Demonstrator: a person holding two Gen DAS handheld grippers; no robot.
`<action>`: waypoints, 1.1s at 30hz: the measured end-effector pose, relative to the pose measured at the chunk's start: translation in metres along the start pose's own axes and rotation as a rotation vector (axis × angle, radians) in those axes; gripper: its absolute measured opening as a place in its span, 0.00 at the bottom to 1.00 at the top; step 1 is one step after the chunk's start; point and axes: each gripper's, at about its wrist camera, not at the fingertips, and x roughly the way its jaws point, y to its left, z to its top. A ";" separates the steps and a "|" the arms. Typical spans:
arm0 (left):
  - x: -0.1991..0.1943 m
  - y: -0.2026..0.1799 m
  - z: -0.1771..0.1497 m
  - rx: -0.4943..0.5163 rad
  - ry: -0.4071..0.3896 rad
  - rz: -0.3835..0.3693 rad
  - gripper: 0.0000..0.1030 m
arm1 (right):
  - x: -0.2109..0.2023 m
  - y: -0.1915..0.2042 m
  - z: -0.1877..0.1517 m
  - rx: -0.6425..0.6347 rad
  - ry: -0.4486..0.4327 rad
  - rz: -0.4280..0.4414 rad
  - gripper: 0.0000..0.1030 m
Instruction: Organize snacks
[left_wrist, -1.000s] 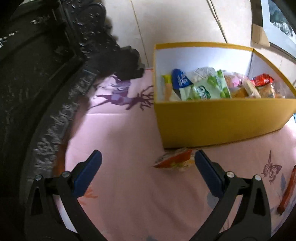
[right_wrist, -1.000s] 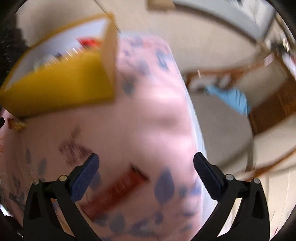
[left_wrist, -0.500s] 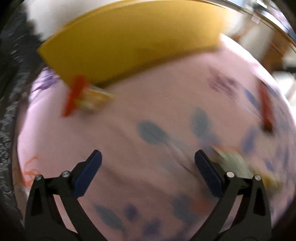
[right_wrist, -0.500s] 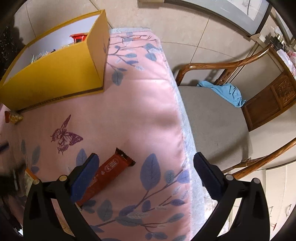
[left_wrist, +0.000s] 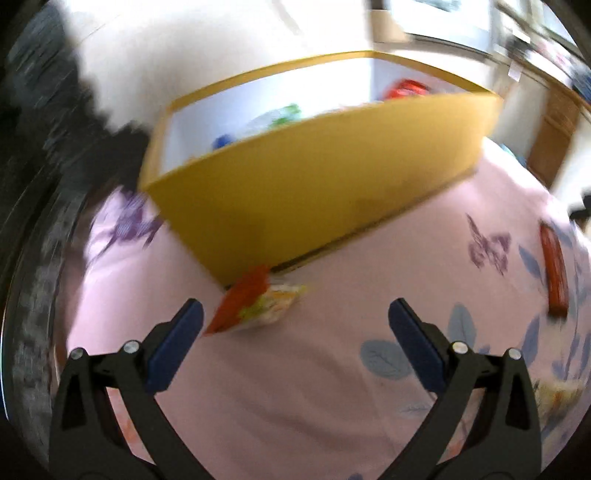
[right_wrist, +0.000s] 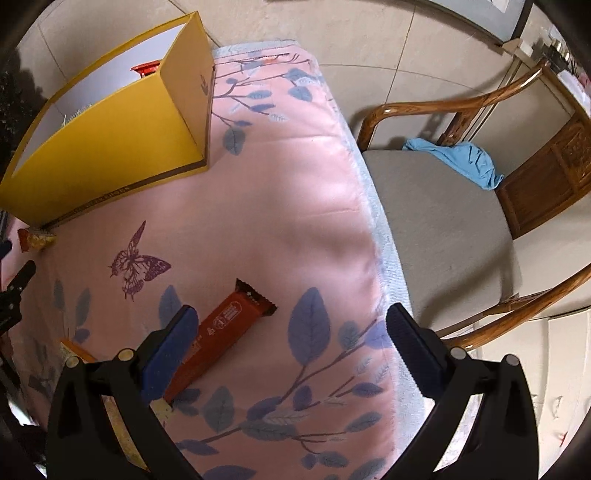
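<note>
Snacks: orange-brown bar (right_wrist: 225, 332) lies on pink tablecloth (right_wrist: 280, 206) near its right edge, just under right gripper (right_wrist: 291, 332), jaws spread, empty. Left gripper (left_wrist: 295, 328) jaws spread too, empty, red-yellow packet (left_wrist: 258, 306) just ahead, touching near corner of yellow box (left_wrist: 314, 177). Box holds more snacks, blurred.

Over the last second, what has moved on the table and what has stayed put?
Only the grippers moved. The left gripper swung right, then back toward the orange snack packet by the yellow box. The right gripper steadied over the chocolate bar. Both remain open and empty. Packet, bar and box lie where they were on the pink cloth.
</note>
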 end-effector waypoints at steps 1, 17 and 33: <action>0.002 -0.006 -0.002 0.046 -0.004 0.009 0.98 | -0.001 0.000 -0.001 -0.008 0.000 -0.008 0.99; -0.023 -0.067 -0.034 0.389 0.015 -0.099 0.98 | -0.024 0.008 0.002 -0.044 -0.021 0.004 0.99; 0.018 -0.040 -0.016 0.209 0.090 -0.125 0.96 | -0.012 0.017 -0.008 -0.045 0.045 0.019 0.99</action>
